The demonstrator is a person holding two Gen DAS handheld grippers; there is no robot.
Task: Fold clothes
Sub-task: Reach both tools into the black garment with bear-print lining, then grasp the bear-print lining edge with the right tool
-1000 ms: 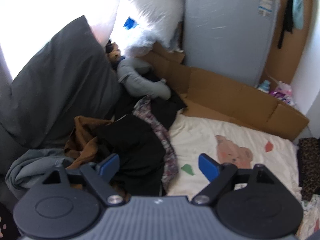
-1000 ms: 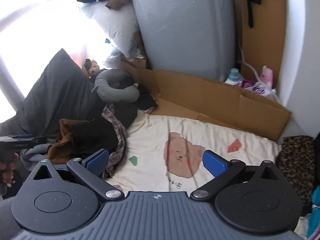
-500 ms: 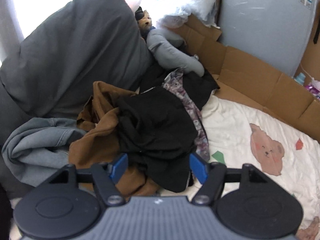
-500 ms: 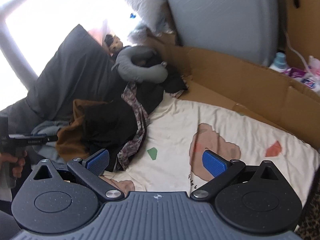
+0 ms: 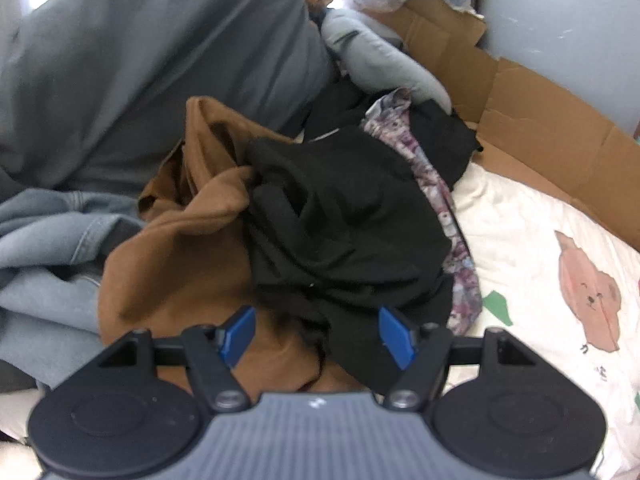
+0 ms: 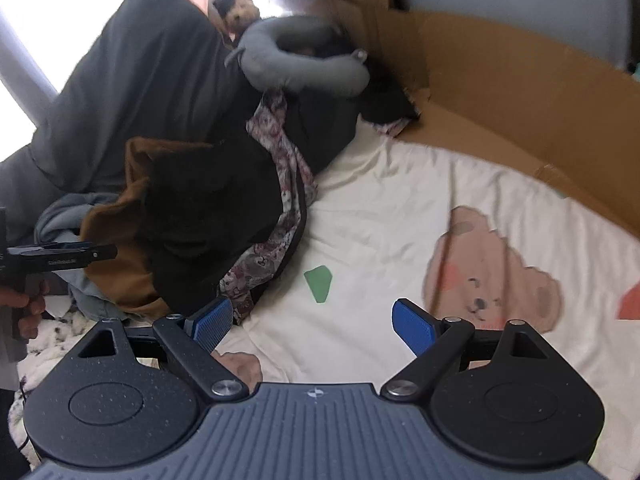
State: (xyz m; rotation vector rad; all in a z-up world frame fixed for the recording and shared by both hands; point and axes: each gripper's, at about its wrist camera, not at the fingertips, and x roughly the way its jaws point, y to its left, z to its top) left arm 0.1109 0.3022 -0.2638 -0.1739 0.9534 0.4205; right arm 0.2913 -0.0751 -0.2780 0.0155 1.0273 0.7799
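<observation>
A heap of clothes lies on the bed: a black garment (image 5: pixel 344 232) on top, a brown one (image 5: pixel 180 264) under it, a floral one (image 5: pixel 436 200) on its right and a grey-blue one (image 5: pixel 44 248) at the left. My left gripper (image 5: pixel 316 332) hovers low over the near edge of the black and brown fabric, jaws apart, pads not pressing. My right gripper (image 6: pixel 312 322) is over the cream sheet (image 6: pixel 400 208), beside the floral garment (image 6: pixel 280 248). Its jaws are closing with only sheet between them. The pile's black garment (image 6: pixel 216 208) is at its left.
A dark grey pillow (image 5: pixel 140 60) and a grey neck pillow (image 6: pixel 300 60) lie behind the pile. Brown cardboard (image 6: pixel 520 92) lines the bed's far edge. A person's hand (image 6: pixel 24 304) grips a black handle at the left edge of the right wrist view.
Both grippers have dropped toward the bed. The left one now sits close over the clothes pile with narrower jaws. The right one's jaws have narrowed a little.
</observation>
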